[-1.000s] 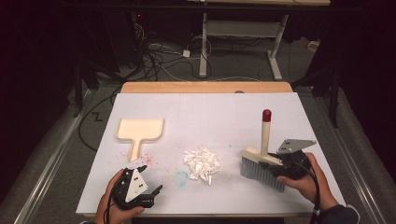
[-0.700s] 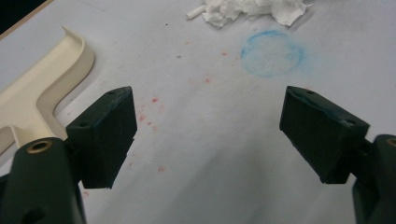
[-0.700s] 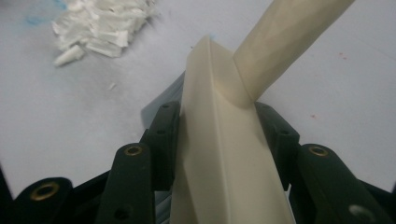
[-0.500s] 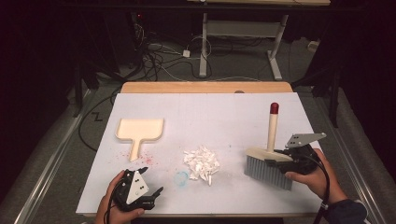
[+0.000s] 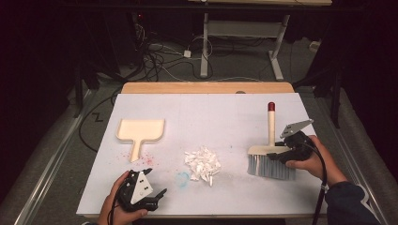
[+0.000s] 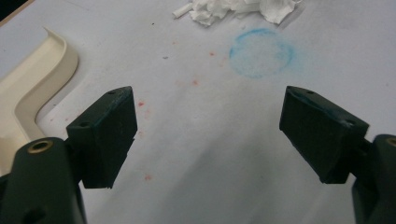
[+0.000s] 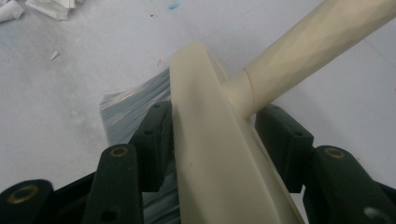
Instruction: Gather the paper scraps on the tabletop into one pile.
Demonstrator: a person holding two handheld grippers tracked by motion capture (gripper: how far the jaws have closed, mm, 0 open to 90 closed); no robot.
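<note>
A hand brush point(image 5: 271, 150) with a cream head, grey bristles and a red-tipped handle lies on the white table at the right, handle pointing away. My right gripper point(image 5: 278, 157) straddles its head point(image 7: 210, 140). Its jaws have just been opening and now stand loosely on either side of the head. A heap of white paper scraps point(image 5: 202, 162) lies mid-table. A cream dustpan point(image 5: 141, 130) rests at the left. My left gripper point(image 5: 157, 183) sits at the front left, open and holding nothing point(image 6: 210, 135), with the dustpan's edge point(image 6: 32, 93) to its left.
A faint blue ring mark point(image 6: 261, 51) and red specks stain the table sheet point(image 5: 211, 117). A bare wooden strip point(image 5: 206, 87) runs along the far edge. Cables and desk legs lie on the dark floor beyond.
The right hand has carried the brush to the right, away from the scraps, and its jaws have widened around the head. The left gripper stayed where it was.
</note>
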